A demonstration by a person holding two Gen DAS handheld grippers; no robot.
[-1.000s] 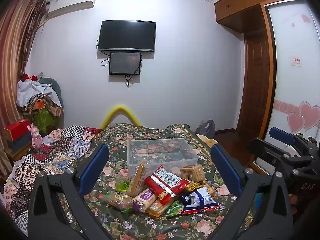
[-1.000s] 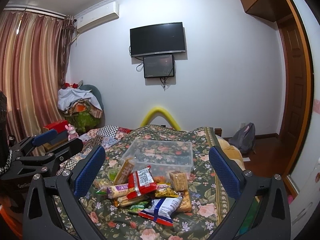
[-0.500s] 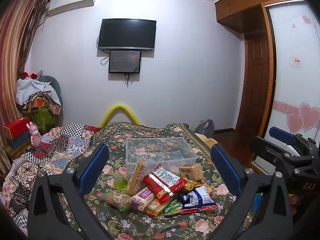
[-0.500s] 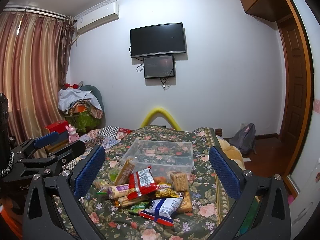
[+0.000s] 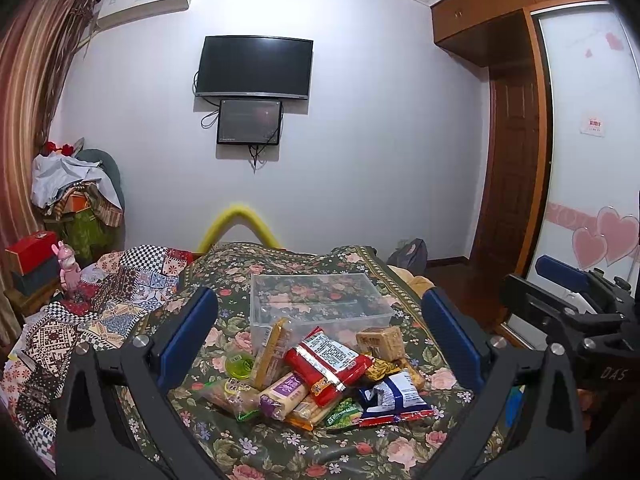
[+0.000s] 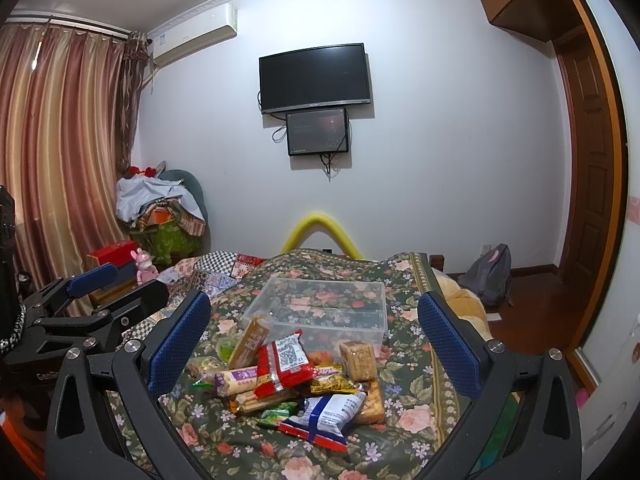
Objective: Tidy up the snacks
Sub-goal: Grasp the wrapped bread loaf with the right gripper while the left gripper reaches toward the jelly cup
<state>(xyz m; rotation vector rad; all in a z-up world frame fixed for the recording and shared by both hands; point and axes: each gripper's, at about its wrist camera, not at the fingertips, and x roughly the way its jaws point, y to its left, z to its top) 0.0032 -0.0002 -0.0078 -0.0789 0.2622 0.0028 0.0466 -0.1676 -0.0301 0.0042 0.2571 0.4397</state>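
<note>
A pile of snack packets lies on the floral bedspread: a red packet on top, a blue-and-white bag, a brown cracker block, a purple-labelled roll. The same pile shows in the right wrist view, with the red packet and the blue-and-white bag. A clear plastic box stands empty just behind the pile, also in the right wrist view. My left gripper is open and empty, above and short of the pile. My right gripper is open and empty, likewise.
A patchwork quilt covers the bed's left side. A yellow foam arch rises behind the bed. A pink toy and red box stand at left. A grey backpack lies on the floor at right, near a wooden door.
Both views have shifted only slightly; the pile sits a little lower and closer in the left wrist view. Nothing on the bed has moved.
</note>
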